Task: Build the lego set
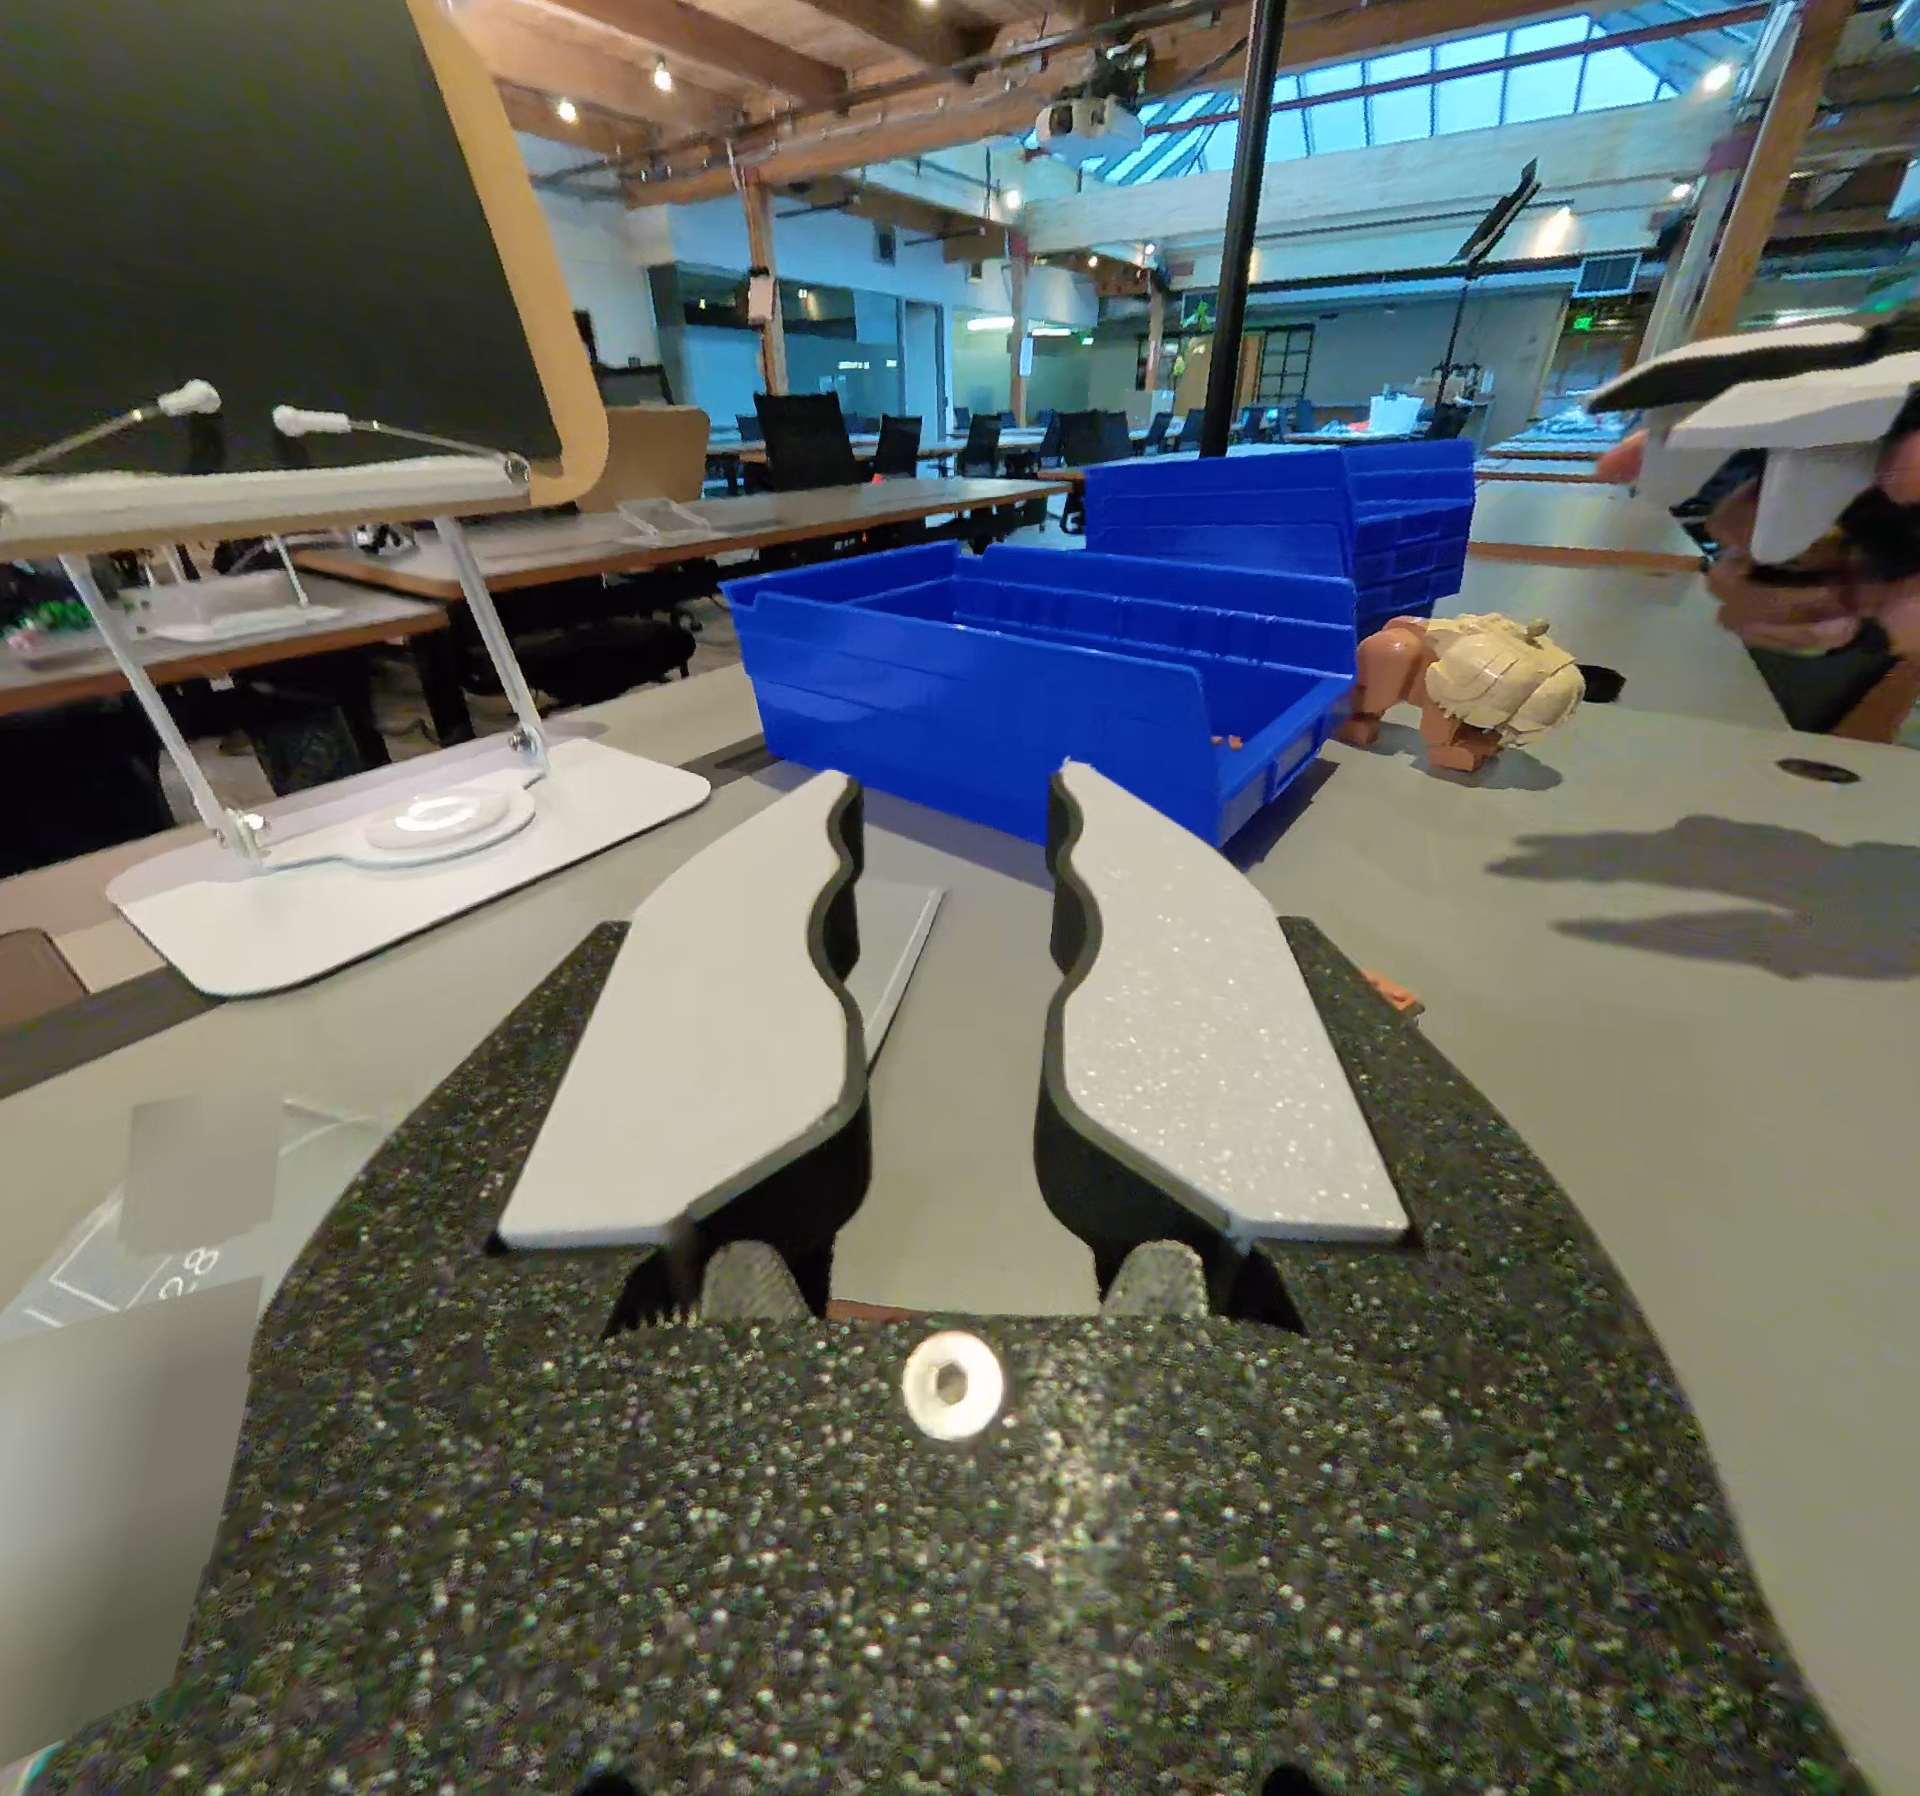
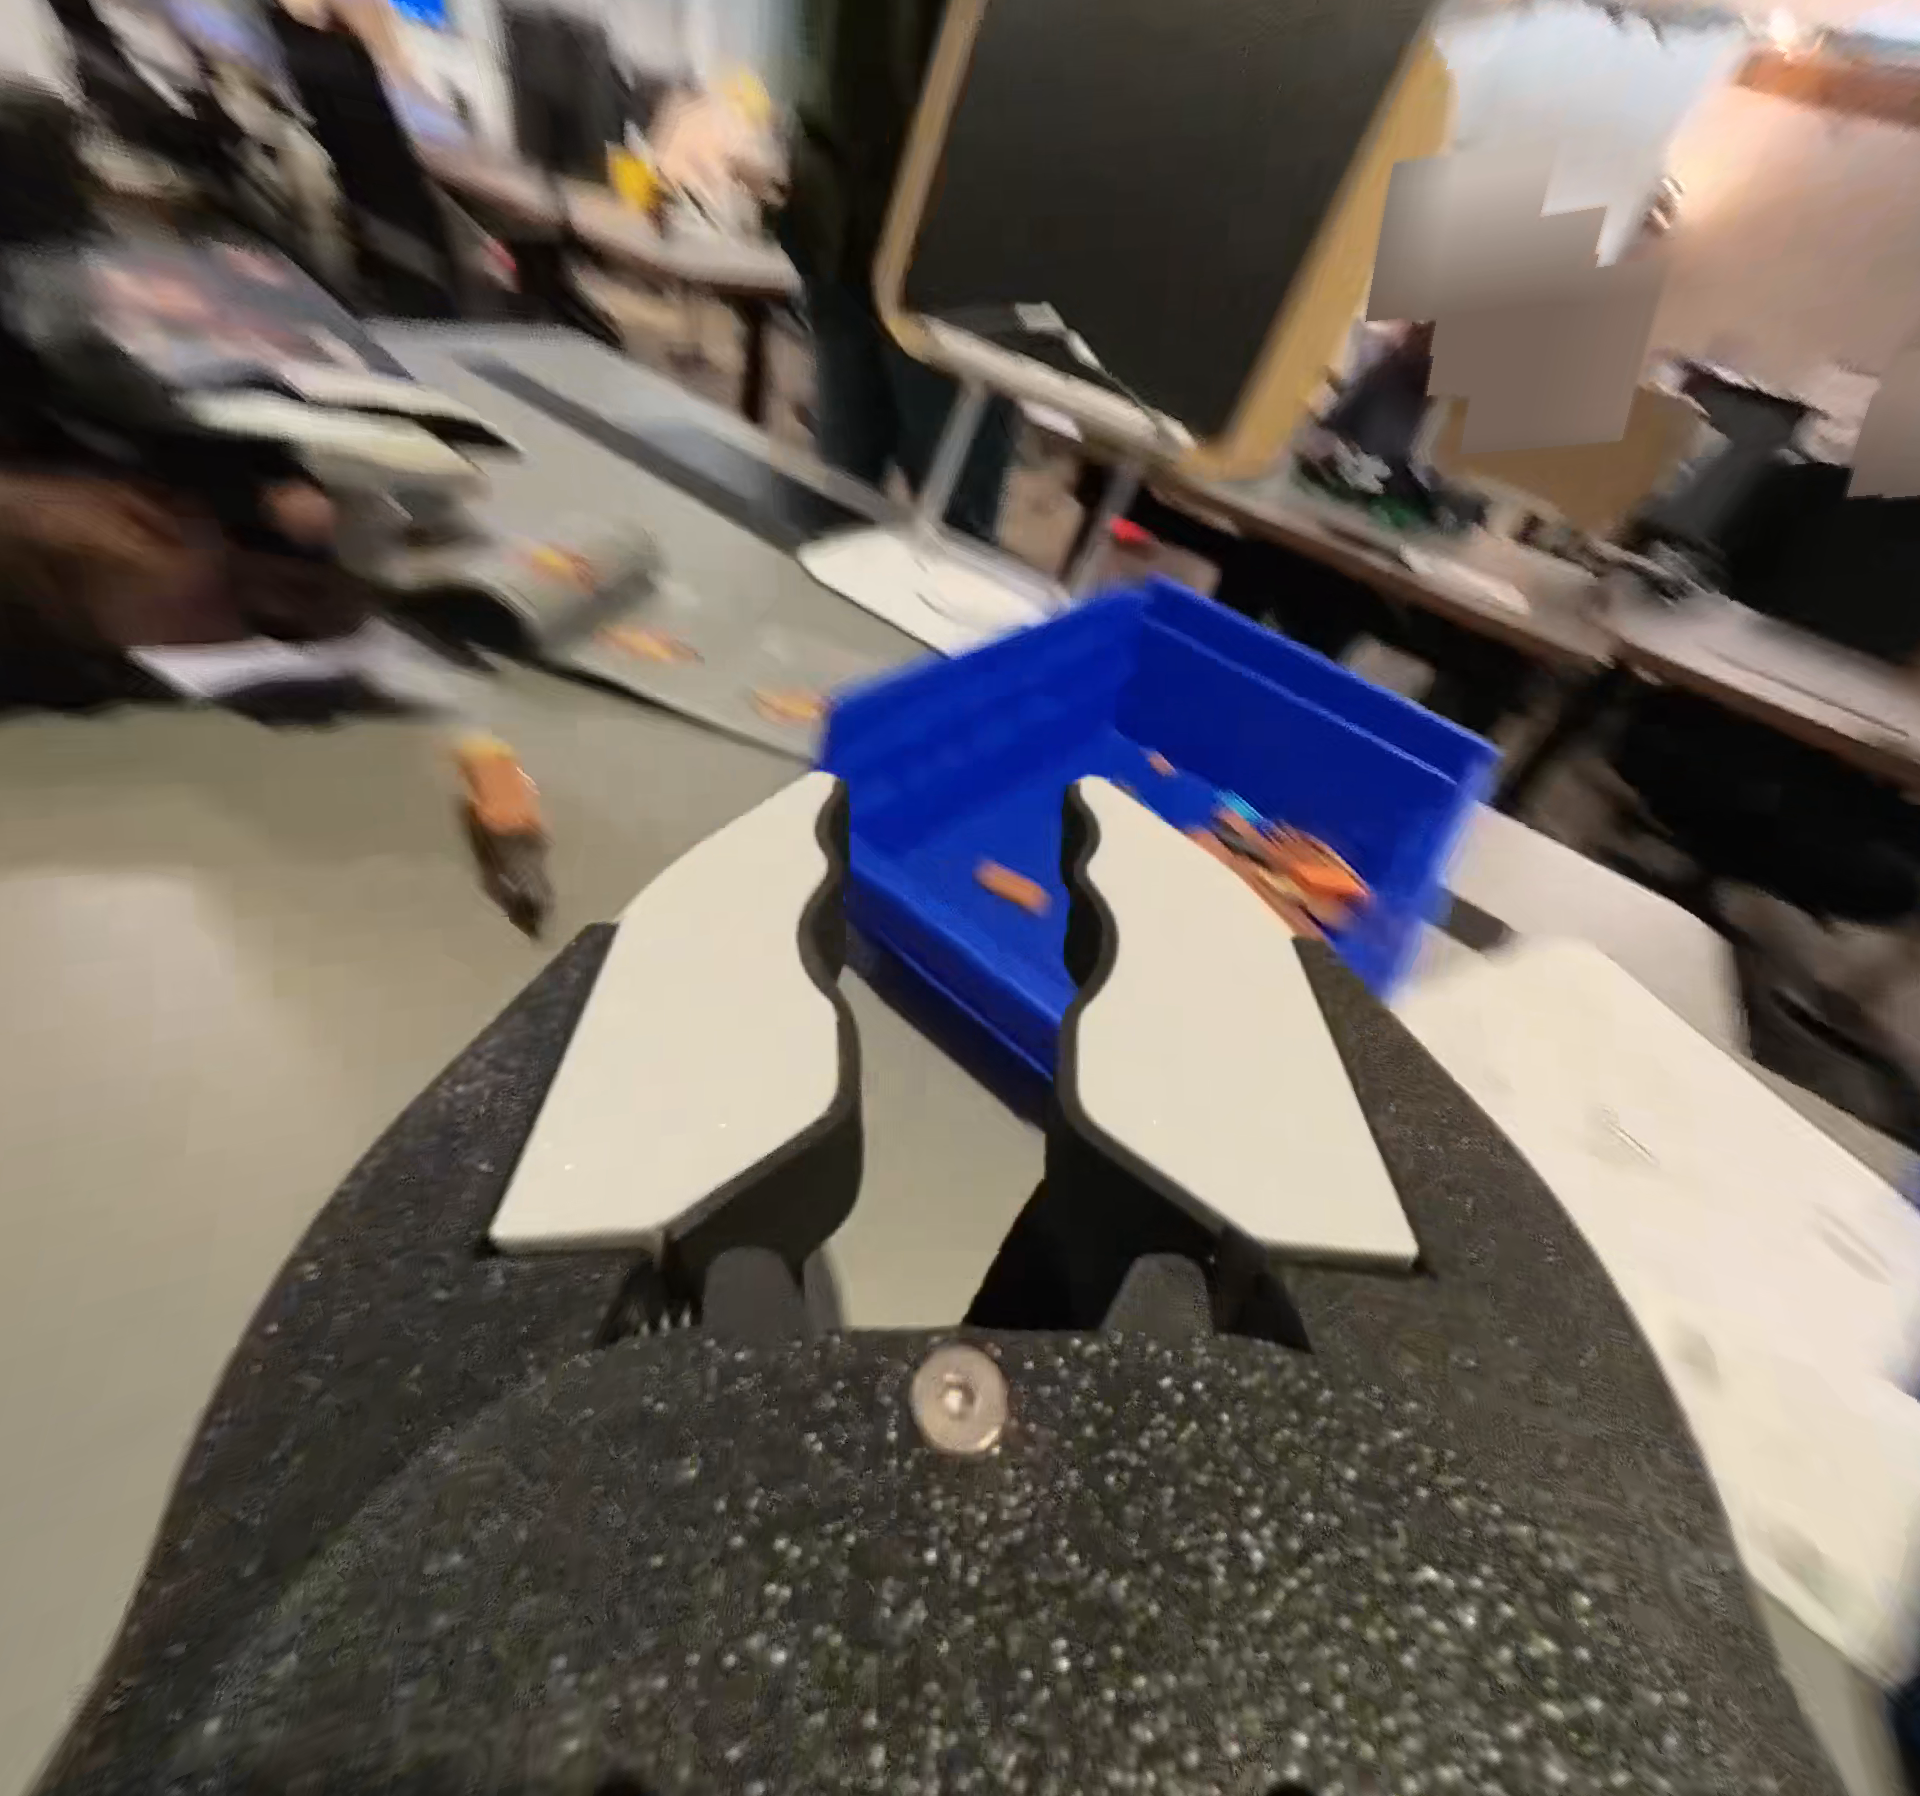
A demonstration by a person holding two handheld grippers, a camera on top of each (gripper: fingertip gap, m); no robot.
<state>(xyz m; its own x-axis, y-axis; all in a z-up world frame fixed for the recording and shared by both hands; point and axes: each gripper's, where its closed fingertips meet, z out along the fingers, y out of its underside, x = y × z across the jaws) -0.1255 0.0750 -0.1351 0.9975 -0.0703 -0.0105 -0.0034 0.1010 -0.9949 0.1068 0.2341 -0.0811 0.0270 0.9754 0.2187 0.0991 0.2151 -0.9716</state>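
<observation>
My left gripper point(image 1: 954, 778) is open and empty, low over the grey table point(image 1: 1558, 1123), pointing at a blue bin point(image 1: 935, 697). A brown and cream lego animal point(image 1: 1475, 686) stands right of the bin. A small brown brick point(image 1: 1387, 986) peeks out beside my right finger. My right gripper point(image 2: 956, 783) is open and empty, just before the blue bin point(image 2: 966, 738), which holds several orange and brown pieces point(image 2: 1278, 863). This view is motion-blurred. A brown lego piece point(image 2: 499, 790) lies on the table to the left. The right gripper also shows far right in the left wrist view point(image 1: 1766, 416).
A tablet on a white stand point(image 1: 416, 842) is at the left, also seen in the right wrist view point(image 2: 1174, 136). Stacked blue bins point(image 1: 1351, 510) stand behind the first. A sheet with orange pictures point(image 2: 644, 645) lies beside the left gripper point(image 2: 364, 458). White paper point(image 2: 1662, 1175) lies right. Spacing between my two grippers at the tips: around 30 cm.
</observation>
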